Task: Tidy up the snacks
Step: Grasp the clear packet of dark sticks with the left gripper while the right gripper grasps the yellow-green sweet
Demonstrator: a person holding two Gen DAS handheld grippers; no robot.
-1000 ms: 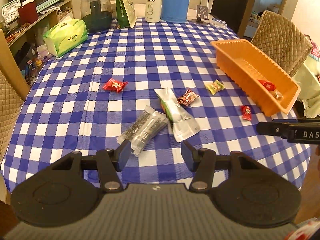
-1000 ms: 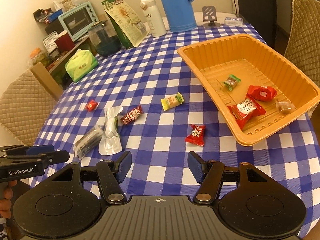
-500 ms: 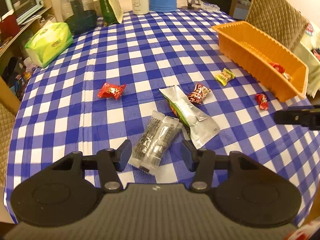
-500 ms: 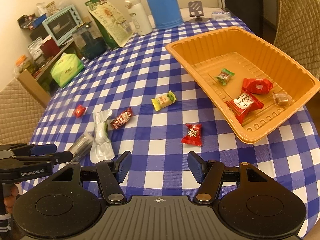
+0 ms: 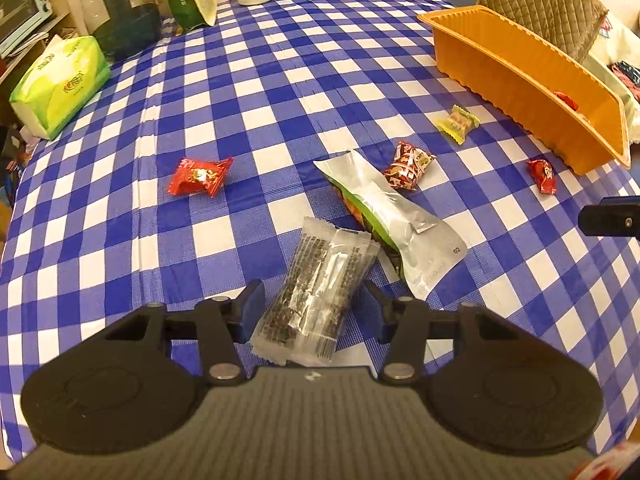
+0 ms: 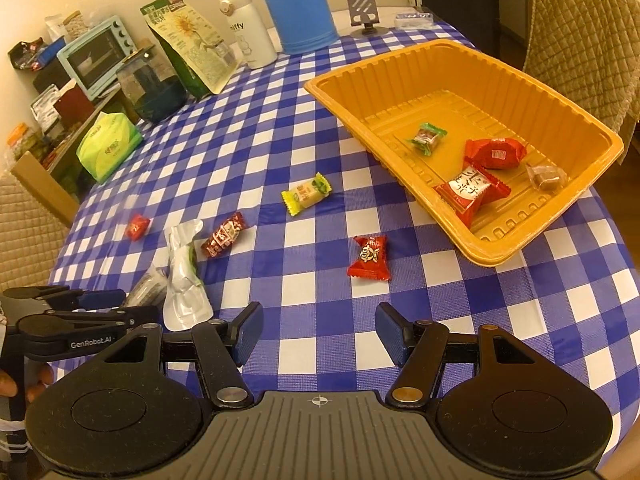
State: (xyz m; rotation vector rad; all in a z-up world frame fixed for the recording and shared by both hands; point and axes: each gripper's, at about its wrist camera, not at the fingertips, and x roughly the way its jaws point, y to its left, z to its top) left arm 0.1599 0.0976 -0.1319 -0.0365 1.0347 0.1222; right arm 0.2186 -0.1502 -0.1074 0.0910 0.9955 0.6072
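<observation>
We position the left claw [image 5: 310, 307], fingers apart, astride the clear crinkled dark-snack packet [image 5: 316, 292] at lower centre for grasping; the right claw [image 6: 318, 334] hangs apart, empty.

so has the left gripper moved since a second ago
Yes. The left gripper has advanced across the table toward the clear dark-speckled packet, which now lies between its open fingers; the tissue pack looks nearer too.

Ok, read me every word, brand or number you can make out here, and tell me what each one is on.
"GenRobot.AI" on the left gripper.
"iffy", first letter cut off, on the white bottle.
"02" on the silver pouch.
Chinese characters on the red packet in the orange tray: not legible to me.
Print on the clear dark packet, tissue pack, green bag and loose candies: too small or blurred.
</observation>
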